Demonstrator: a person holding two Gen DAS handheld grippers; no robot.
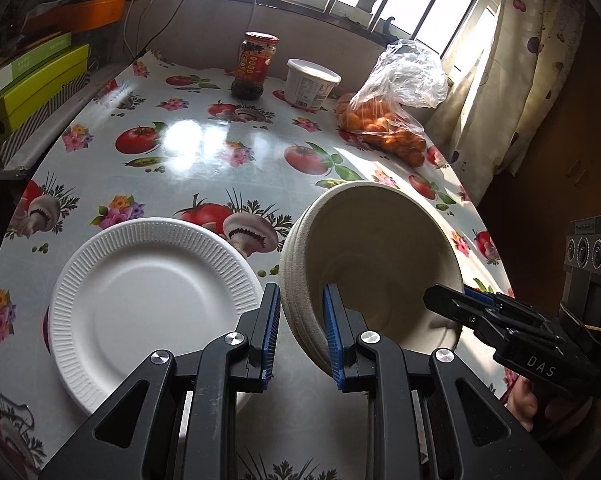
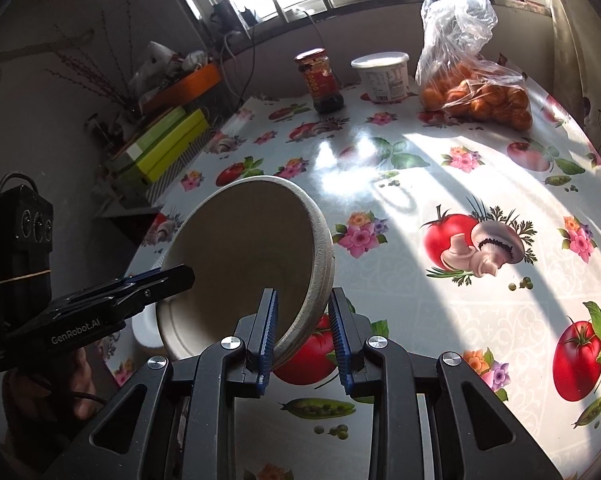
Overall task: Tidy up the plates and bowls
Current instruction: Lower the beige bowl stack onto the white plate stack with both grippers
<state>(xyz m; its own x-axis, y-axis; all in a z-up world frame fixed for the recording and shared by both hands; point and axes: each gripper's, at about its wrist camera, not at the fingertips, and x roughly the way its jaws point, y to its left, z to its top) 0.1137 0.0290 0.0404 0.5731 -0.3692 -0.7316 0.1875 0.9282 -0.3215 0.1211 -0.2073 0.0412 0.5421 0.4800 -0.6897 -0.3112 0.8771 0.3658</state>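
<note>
Left wrist view: the left tool (image 1: pixel 300 328) is clamped on the near rim of a beige bowl (image 1: pixel 380 248), and the right tool (image 2: pixel 302 334) is clamped on the opposite rim. Both hold the bowl tilted above the counter (image 1: pixel 204 160), just beside a white plate (image 1: pixel 148 300) lying flat there.

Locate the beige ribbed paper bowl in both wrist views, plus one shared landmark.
Left wrist view: the beige ribbed paper bowl sits lower centre-right, tilted, its rim clamped by the left gripper, with the right gripper on its right edge.
Right wrist view: the bowl sits lower centre-left, its rim clamped by the right gripper.
Shared landmark: the red-lidded glass sauce jar at the far table edge.
</note>
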